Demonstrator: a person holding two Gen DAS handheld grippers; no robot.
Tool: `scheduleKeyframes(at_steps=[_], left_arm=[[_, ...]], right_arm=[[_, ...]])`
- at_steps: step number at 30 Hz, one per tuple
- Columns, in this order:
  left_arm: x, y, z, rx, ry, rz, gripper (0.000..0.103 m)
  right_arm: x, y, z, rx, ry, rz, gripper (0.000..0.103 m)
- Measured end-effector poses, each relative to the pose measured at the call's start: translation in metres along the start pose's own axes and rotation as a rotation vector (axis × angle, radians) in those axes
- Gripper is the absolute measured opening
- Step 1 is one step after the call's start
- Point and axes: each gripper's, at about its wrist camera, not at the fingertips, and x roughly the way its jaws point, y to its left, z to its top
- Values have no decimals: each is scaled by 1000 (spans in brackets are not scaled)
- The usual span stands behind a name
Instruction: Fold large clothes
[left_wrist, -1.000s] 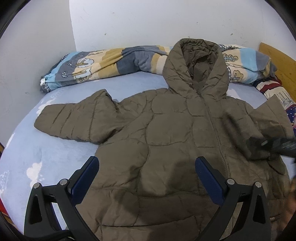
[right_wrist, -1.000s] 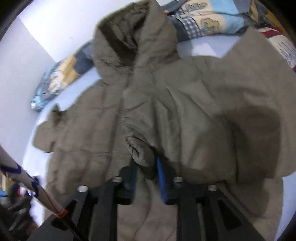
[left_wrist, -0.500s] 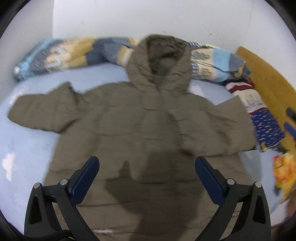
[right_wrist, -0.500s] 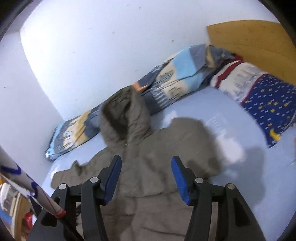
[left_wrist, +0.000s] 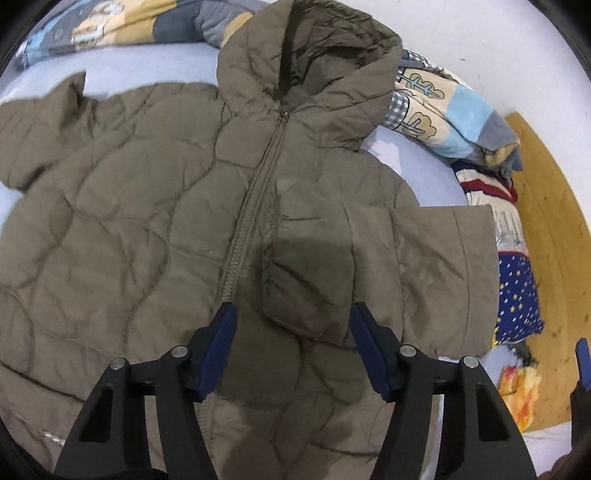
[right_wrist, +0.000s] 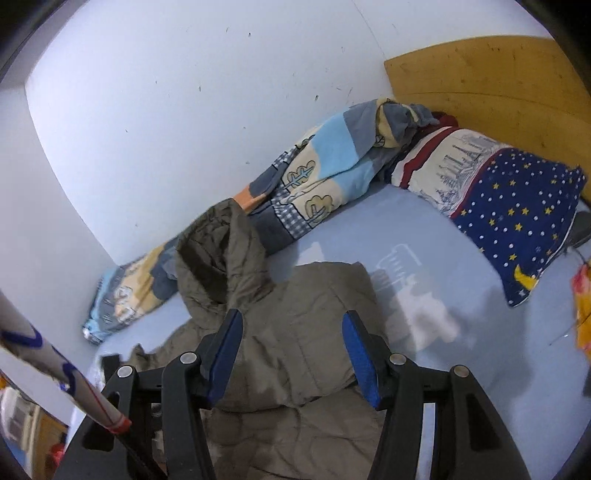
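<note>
Jacket (left_wrist: 140, 229), an olive quilted one with a hood, lies front-up on the pale blue bed (right_wrist: 424, 236), zipped. One sleeve (left_wrist: 388, 273) is folded across its chest beside the zip. Left gripper (left_wrist: 291, 347) hovers over that sleeve's cuff, jaws closing with nothing pinched. Right gripper (right_wrist: 291, 354) hangs above the jacket's shoulder, jaws spread and empty. A patchwork blanket (right_wrist: 325, 173) lies behind the hood.

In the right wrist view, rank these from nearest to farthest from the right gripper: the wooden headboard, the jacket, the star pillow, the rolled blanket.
From the right gripper:
1. Jacket, right under the fingers.
2. Rolled blanket, behind the hood, along the wall.
3. Star pillow, off to the right; close to the blanket's range, hard to separate.
4. Wooden headboard, far right corner.
</note>
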Motion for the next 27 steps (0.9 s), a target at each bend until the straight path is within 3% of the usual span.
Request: scheduleKeyframes(at_steps=[3,4,8,10,15,27], left_arm=[[15,2,-2,-36,6,-19,59],[22,4,-4,-54,5,-39,51],[34,3,-5,-64,-23,-51,36],[36,4,-4,-65,-39,-57,19],[30,8,3,-51,-73,-75,17],[29,14,5,-63,-69,-117,17]], right_arm=[[-3,1,2,5,-13,12,61],[-3,1,3,11,-11,20,61],[-7,-2,5,41,-20,47,61],[-9,-5,6,50,-28,50,61],[-12,-14,8,76,-41,45,61],[-12,-15,9,88,-40,38,61]])
